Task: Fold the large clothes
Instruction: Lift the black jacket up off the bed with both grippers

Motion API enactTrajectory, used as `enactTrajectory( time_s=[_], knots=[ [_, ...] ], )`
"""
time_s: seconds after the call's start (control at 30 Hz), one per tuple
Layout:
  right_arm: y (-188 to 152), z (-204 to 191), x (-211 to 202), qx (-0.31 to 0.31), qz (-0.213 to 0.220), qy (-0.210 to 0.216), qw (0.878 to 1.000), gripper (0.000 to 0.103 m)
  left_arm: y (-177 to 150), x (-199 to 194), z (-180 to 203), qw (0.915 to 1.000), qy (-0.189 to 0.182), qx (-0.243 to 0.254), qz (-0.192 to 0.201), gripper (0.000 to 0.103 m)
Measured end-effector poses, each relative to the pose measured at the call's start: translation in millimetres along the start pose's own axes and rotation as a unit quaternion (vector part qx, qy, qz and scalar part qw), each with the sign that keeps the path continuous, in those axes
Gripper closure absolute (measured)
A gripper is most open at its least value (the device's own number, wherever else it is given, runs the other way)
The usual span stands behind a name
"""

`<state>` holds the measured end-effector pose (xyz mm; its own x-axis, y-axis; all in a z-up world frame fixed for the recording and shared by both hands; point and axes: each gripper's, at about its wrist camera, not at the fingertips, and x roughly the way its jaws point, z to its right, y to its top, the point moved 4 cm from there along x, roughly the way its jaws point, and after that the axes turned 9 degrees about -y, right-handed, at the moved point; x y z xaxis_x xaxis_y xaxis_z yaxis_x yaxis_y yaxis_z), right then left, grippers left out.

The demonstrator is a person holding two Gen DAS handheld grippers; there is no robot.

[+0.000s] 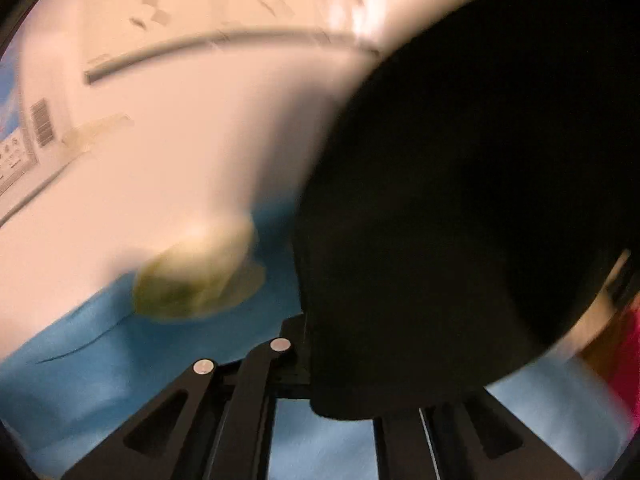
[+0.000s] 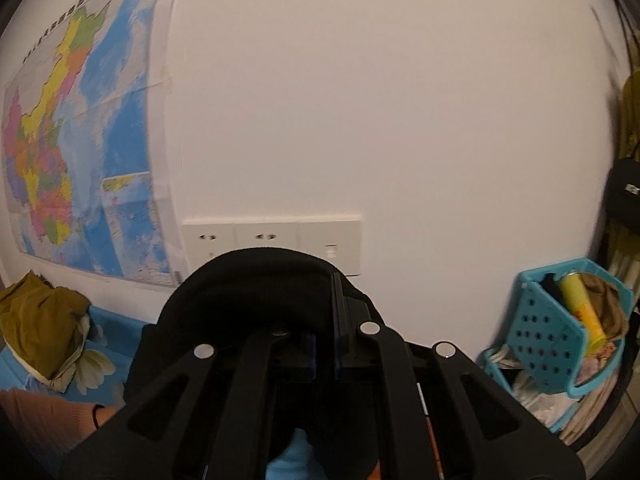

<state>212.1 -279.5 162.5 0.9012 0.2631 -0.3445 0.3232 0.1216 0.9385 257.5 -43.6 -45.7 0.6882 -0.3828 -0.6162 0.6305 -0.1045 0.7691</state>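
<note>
At lower centre of rt wrist view, right gripper [image 2: 324, 344] is clamped on black garment [image 2: 256, 280], fabric bunched over and between its fingers. Behind: white wall w/ socket panel [image 2: 272, 236]; map [image 2: 80, 140] at upper left, olive cloth [image 2: 40, 324] on blue sheet [image 2: 108, 328] lower left, turquoise basket [image 2: 536, 328] lower right. Left wrist view, blurred: left gripper [image 1: 320, 360] w/ same black garment [image 1: 460, 200] draped over its rt side, filling right of frame; grip state can't tell. Blue sheet [image 1: 80, 360] and olive lump [image 1: 196, 280] lower left.
</note>
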Motion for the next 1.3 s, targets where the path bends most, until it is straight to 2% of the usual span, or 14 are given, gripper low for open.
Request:
enactTrajectory(
  time_s=[0.07,0.2,0.33,0.4,0.43,0.57,0.63,0.73,0.83,0.97,1.07,1.17,1.2,1.3],
  knots=[
    [8,13,-11,0.002,0.010,-0.014,1.000,0.098,32,-25,-3,0.9989,0.003,-0.009,0.046,0.101],
    [38,35,-45,0.003,0.046,-0.039,0.998,0.098,91,-74,3,0.9929,-0.032,-0.033,0.110,0.101],
    [78,57,-100,-0.001,0.103,-0.073,0.992,0.098,138,-143,16,0.9791,-0.054,-0.040,0.192,0.101],
    [93,65,-131,-0.004,0.126,-0.081,0.989,0.098,157,-195,30,0.9659,-0.058,-0.027,0.251,0.101],
    [100,66,-151,-0.012,0.143,-0.089,0.986,0.098,154,-223,44,0.9602,-0.060,-0.020,0.272,0.101],
    [117,61,-220,-0.030,0.205,-0.095,0.974,0.098,139,-349,98,0.9267,-0.040,0.027,0.373,0.100],
    [122,55,-252,-0.037,0.230,-0.091,0.968,0.098,125,-407,117,0.9133,-0.015,0.044,0.405,0.100],
    [122,35,-300,-0.052,0.252,-0.066,0.964,0.098,97,-467,137,0.9008,0.021,0.062,0.429,0.100],
    [111,12,-330,-0.061,0.255,-0.028,0.965,0.098,64,-511,153,0.8981,0.054,0.073,0.430,0.100],
    [88,-20,-363,-0.079,0.250,0.041,0.964,0.098,-1,-567,167,0.9017,0.116,0.083,0.408,0.100],
    [70,-41,-395,-0.092,0.252,0.099,0.958,0.098,-45,-608,172,0.9075,0.139,0.076,0.389,0.100],
    [59,-56,-411,-0.091,0.265,0.152,0.948,0.097,-72,-630,183,0.9020,0.180,0.086,0.383,0.099],
    [57,-61,-405,-0.090,0.258,0.168,0.947,0.097,-75,-629,180,0.9031,0.195,0.080,0.374,0.099],
    [53,-79,-359,-0.075,0.205,0.204,0.954,0.097,-75,-602,151,0.9213,0.222,0.041,0.317,0.099]
  ],
)
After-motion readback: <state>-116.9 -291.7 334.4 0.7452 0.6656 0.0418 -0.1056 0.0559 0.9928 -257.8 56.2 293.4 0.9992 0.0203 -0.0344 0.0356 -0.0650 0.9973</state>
